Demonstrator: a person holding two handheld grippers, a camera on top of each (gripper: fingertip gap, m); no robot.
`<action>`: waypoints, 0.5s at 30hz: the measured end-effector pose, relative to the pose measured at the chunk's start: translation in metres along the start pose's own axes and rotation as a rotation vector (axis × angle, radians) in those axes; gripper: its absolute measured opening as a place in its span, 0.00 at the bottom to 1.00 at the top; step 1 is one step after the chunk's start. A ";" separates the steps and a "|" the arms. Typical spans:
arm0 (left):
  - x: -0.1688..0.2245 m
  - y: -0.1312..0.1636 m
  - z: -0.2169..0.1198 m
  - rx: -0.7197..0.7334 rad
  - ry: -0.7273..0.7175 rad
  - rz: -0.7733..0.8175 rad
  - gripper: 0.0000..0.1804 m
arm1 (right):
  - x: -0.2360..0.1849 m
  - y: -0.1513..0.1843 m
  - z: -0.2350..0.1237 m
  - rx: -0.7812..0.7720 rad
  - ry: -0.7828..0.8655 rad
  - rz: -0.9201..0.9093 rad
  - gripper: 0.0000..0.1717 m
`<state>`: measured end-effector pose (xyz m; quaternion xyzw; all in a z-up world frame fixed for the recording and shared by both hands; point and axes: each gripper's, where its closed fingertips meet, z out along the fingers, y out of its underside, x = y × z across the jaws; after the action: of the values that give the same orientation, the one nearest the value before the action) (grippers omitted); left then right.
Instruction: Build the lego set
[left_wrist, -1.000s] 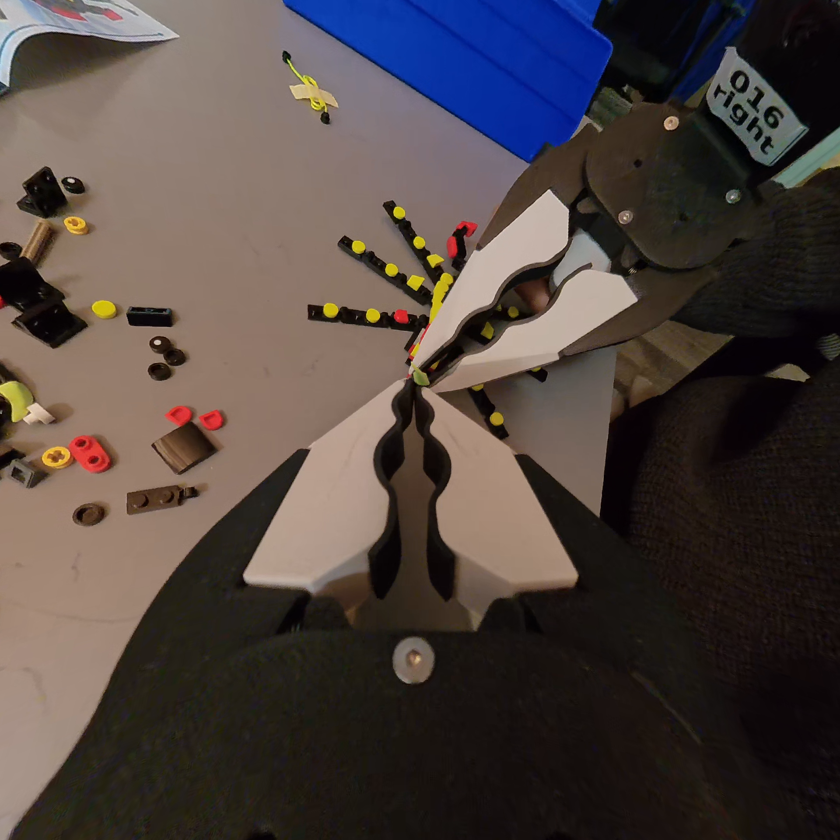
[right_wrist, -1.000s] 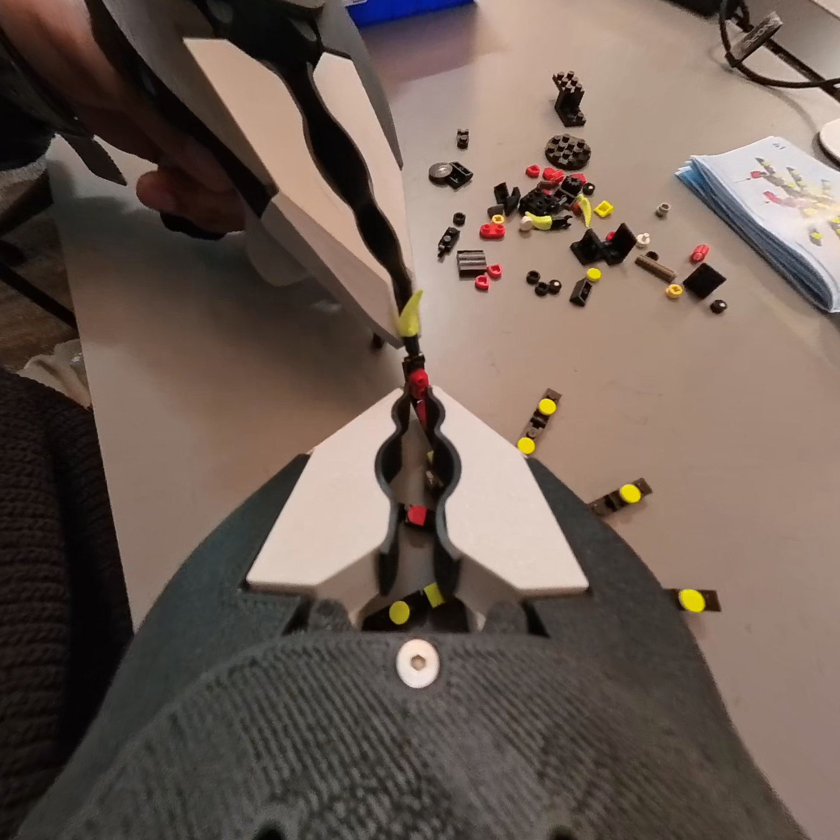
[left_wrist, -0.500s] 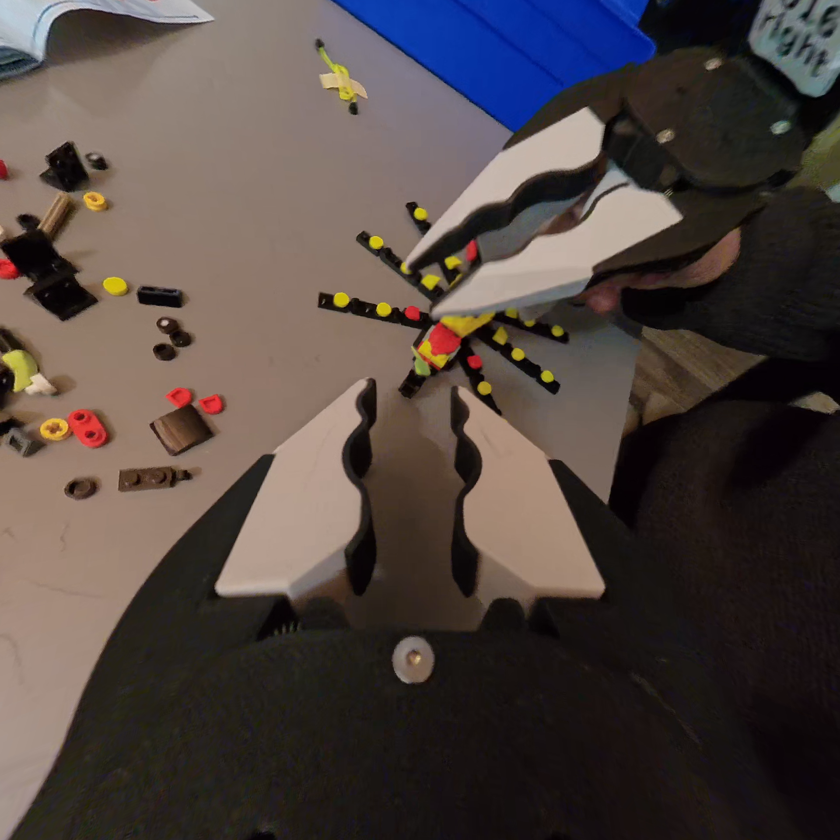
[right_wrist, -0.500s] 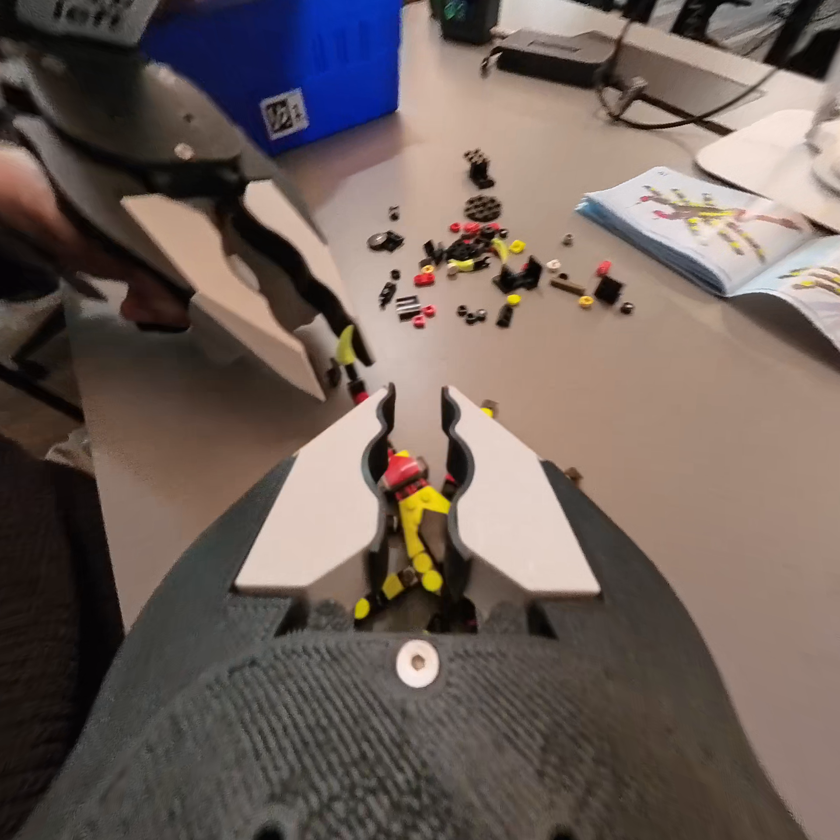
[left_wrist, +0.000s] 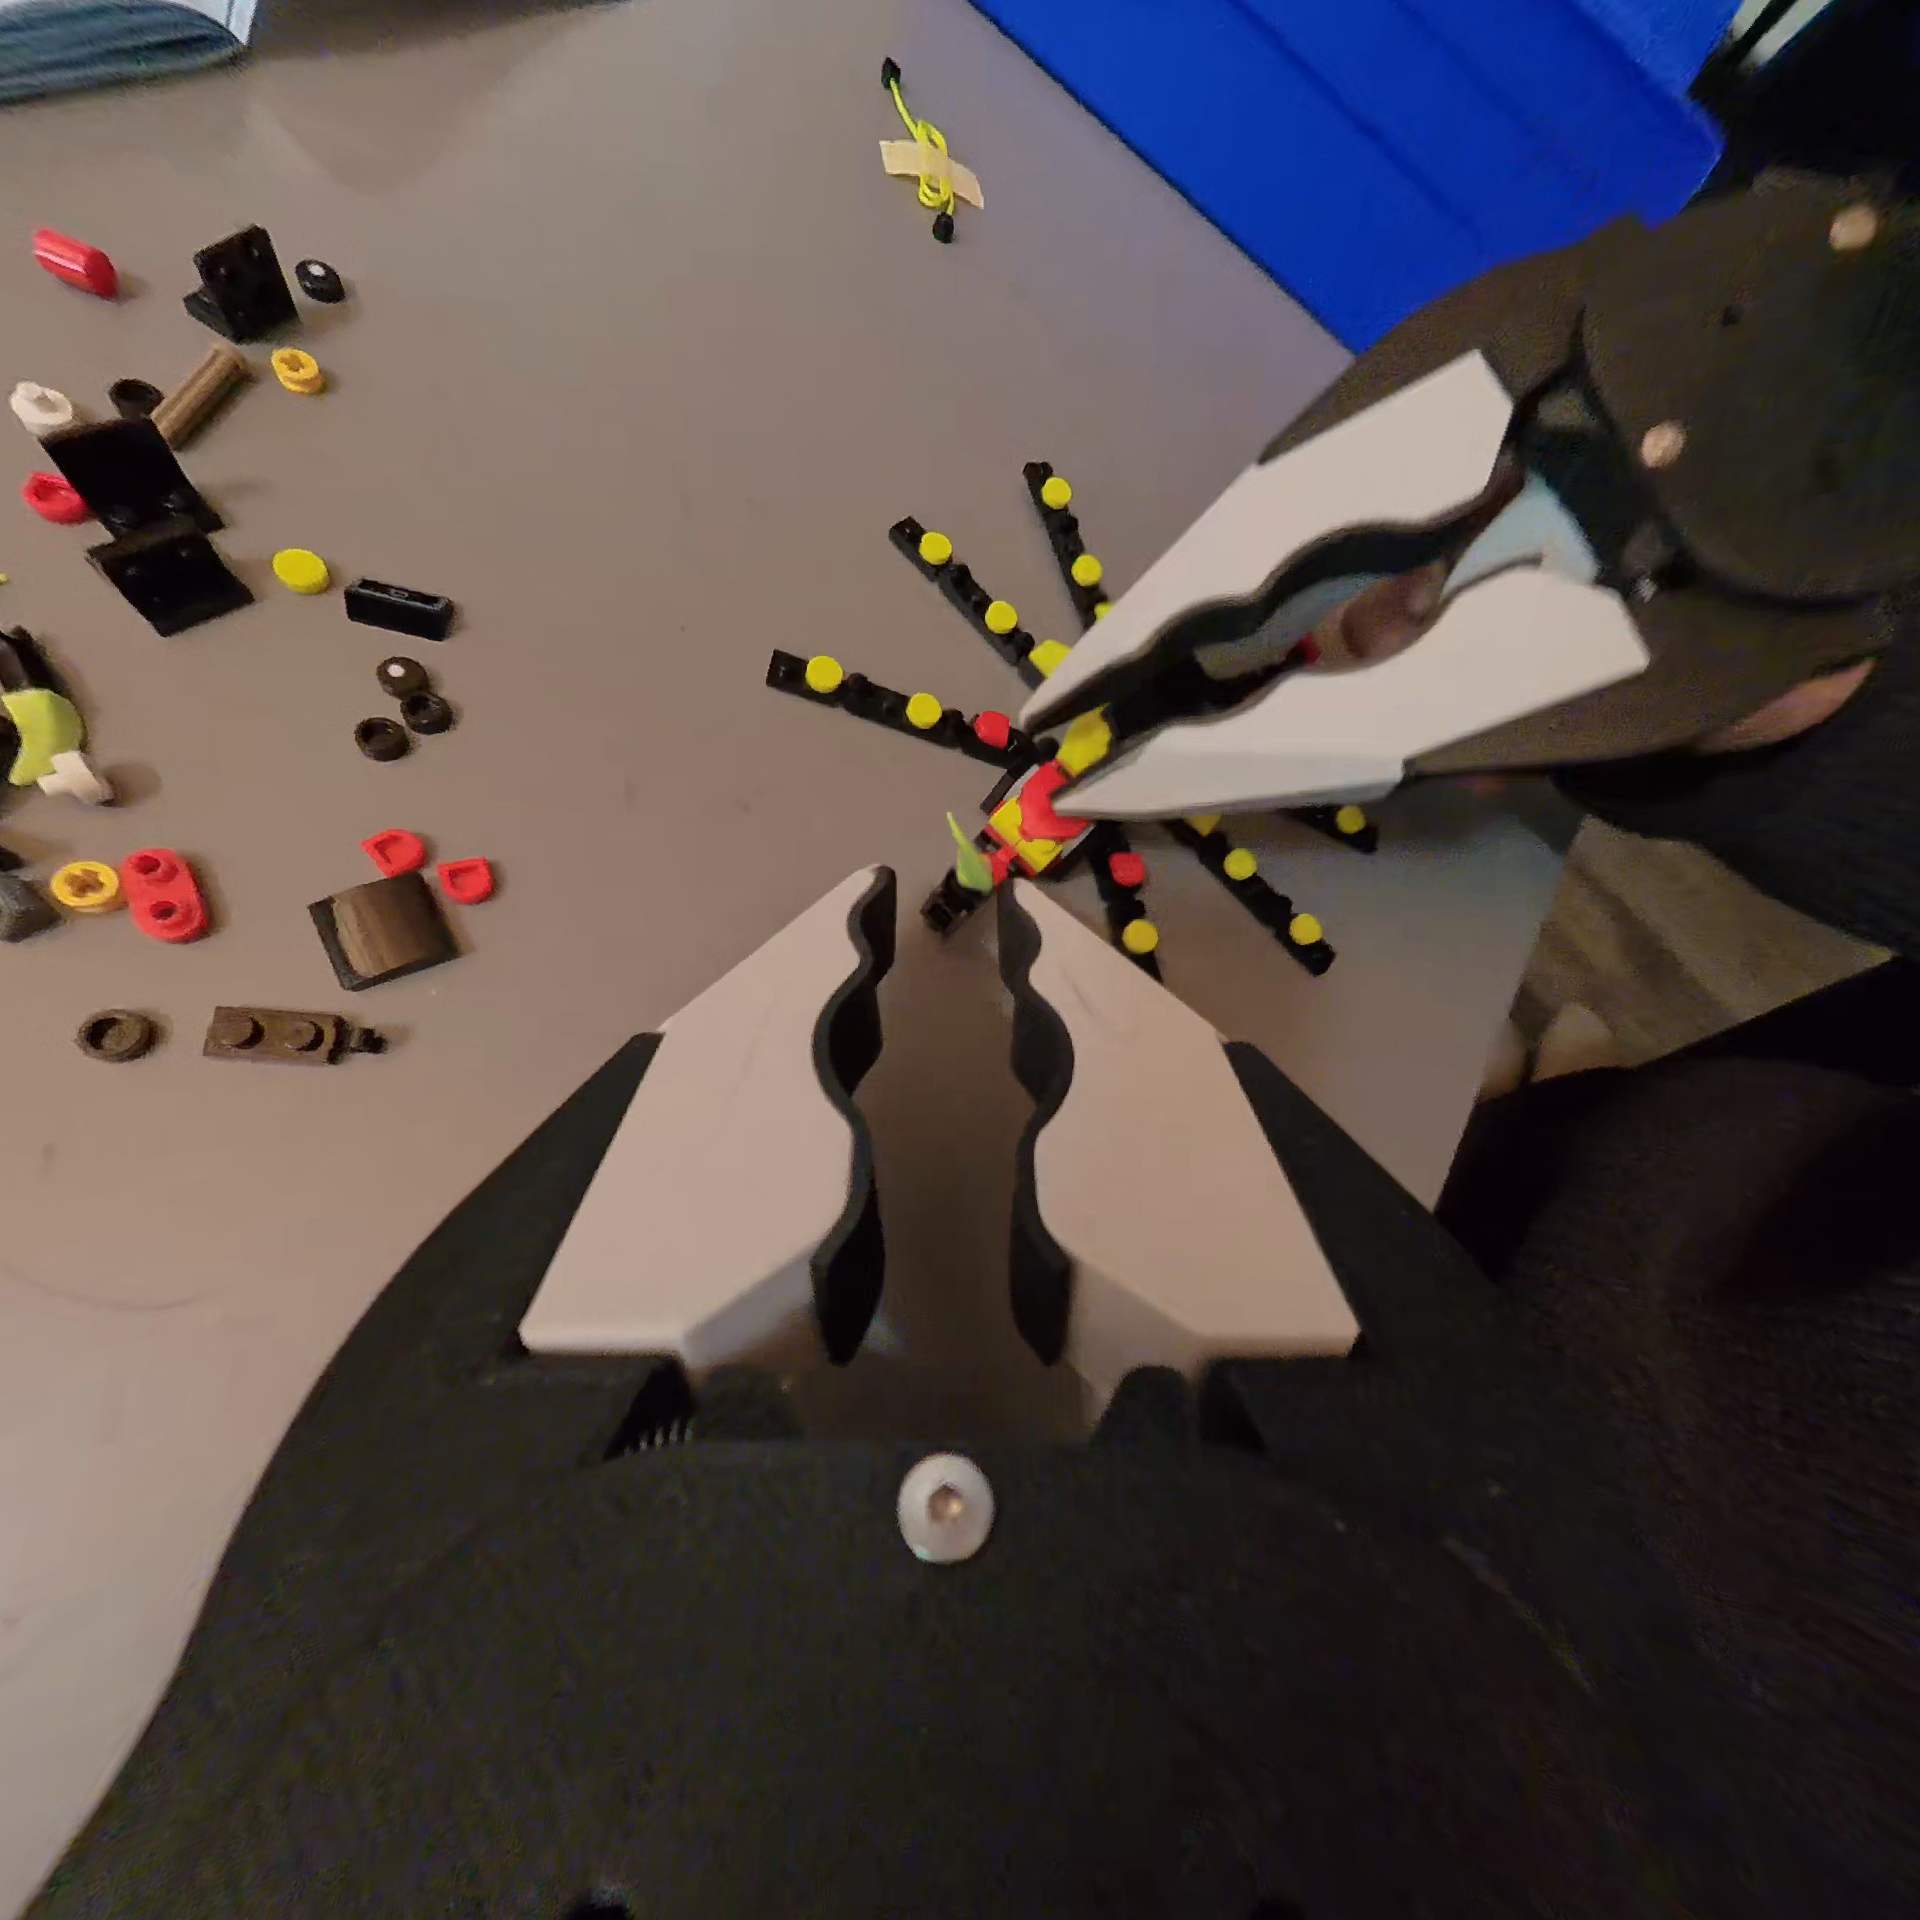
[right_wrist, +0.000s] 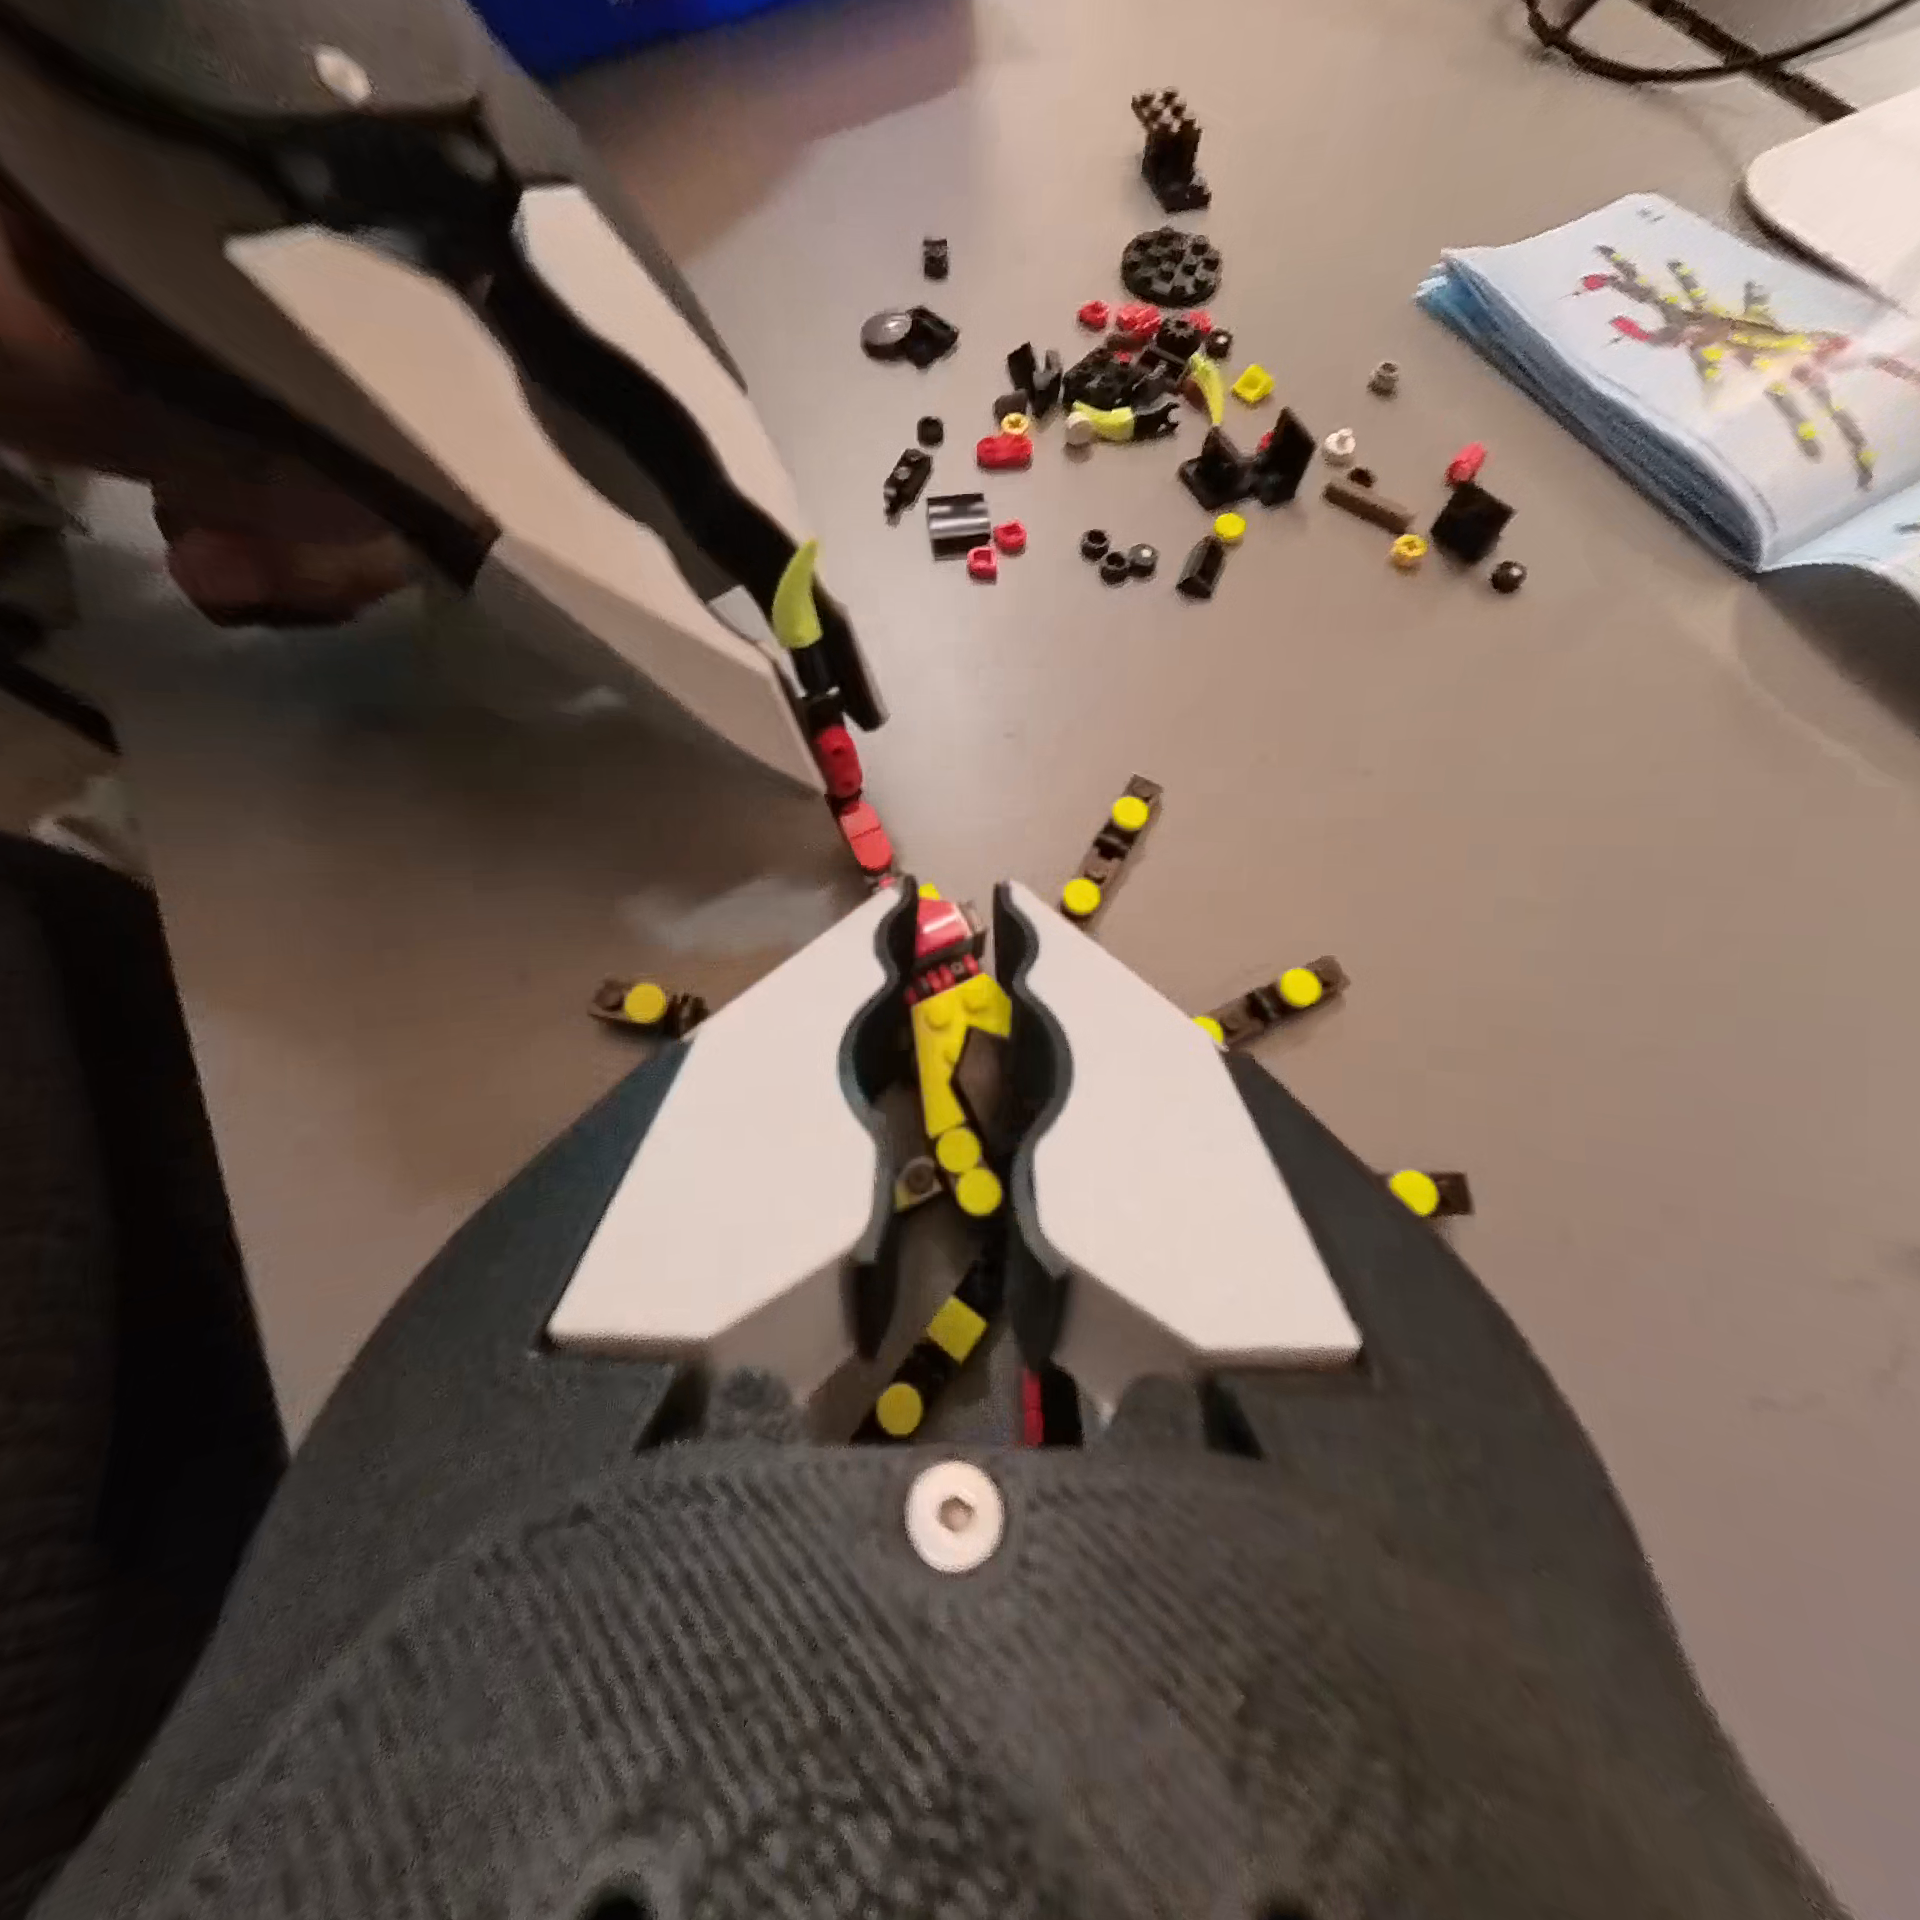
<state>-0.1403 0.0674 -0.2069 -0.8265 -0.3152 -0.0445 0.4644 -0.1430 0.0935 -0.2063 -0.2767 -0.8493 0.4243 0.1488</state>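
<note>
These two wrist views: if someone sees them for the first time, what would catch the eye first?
Probably the spider-like brick model near the table's edge, its black legs dotted yellow and fanned out. The right claw reaches over its red and yellow body, and the open left claw sits just before its tail with the lime spike. Next, the loose bricks scattered farther out, beside a light blue booklet.

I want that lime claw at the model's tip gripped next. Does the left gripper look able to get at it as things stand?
Probably yes: the left gripper is open, and the lime claw sits just beyond its fingertips, nothing between.
</note>
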 end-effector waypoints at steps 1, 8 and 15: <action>0.000 -0.001 0.000 0.006 0.014 -0.024 0.08 | -0.001 0.001 0.001 -0.010 0.010 -0.033 0.07; -0.002 -0.009 -0.006 0.051 0.034 -0.059 0.06 | -0.004 0.002 0.002 -0.017 0.026 -0.051 0.07; -0.008 -0.011 -0.005 0.065 -0.017 -0.045 0.06 | -0.008 0.001 0.005 -0.019 0.010 0.008 0.11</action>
<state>-0.1519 0.0642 -0.1986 -0.8040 -0.3389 -0.0378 0.4871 -0.1384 0.0859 -0.2099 -0.2838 -0.8513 0.4154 0.1488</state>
